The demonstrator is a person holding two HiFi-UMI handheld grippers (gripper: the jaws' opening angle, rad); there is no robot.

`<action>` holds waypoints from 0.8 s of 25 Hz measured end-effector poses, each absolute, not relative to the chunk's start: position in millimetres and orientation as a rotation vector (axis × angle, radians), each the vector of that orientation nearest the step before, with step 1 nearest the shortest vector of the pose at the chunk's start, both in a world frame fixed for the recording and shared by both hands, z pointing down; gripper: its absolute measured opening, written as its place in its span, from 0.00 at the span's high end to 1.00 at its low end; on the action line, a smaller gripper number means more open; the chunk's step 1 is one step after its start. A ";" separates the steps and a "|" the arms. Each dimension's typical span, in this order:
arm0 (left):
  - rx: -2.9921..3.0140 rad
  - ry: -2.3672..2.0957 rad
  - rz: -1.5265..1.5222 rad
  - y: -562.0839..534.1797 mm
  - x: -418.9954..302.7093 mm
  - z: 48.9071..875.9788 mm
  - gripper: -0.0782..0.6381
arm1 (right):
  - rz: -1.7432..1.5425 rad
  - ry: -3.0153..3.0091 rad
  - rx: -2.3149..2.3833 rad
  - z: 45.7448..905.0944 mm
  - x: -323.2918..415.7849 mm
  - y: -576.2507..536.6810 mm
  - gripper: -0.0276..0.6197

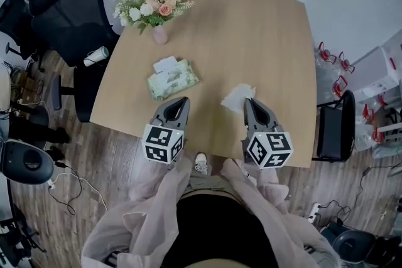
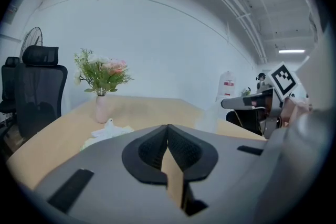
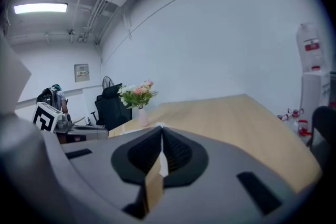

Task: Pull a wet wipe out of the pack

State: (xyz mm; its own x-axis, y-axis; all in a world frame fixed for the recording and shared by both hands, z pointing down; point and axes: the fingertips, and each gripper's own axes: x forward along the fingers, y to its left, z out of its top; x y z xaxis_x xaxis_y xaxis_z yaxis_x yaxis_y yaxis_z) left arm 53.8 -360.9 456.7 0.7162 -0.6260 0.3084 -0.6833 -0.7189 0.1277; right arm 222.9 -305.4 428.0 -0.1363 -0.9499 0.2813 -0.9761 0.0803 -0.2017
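**One wipe (image 1: 239,96) out of the pack (image 1: 173,80)**

One white wipe sits at the tip of the right gripper (image 1: 249,103), whose jaws are clenched on a corner of it. It is to the right of the pack and apart from it. The pack lies flat on the wooden table (image 1: 264,41), with another white sheet poking from its top. The left gripper (image 1: 181,101), its jaws pressed together on nothing, hovers just beside the pack's near edge. A vase of flowers (image 1: 155,6) stands beyond.
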 end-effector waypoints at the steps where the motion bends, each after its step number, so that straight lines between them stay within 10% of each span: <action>1: 2.695 -1.029 0.349 -360.4 58.6 455.2 0.87 | 0.528 -2.243 2.043 427.5 226.5 -303.4 0.95; 20: 2.677 -0.962 0.243 -377.9 87.3 443.2 0.87 | 0.510 -2.118 2.141 434.7 252.0 -304.6 0.95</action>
State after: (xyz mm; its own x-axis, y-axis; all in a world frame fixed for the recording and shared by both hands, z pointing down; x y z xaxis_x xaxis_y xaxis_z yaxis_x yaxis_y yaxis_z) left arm 87.3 -377.9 443.2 0.7635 -0.5950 0.2512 -0.6429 -0.7369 0.2088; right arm 252.0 -304.6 434.7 -0.0153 -0.9556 0.2942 -0.9848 -0.0366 -0.1699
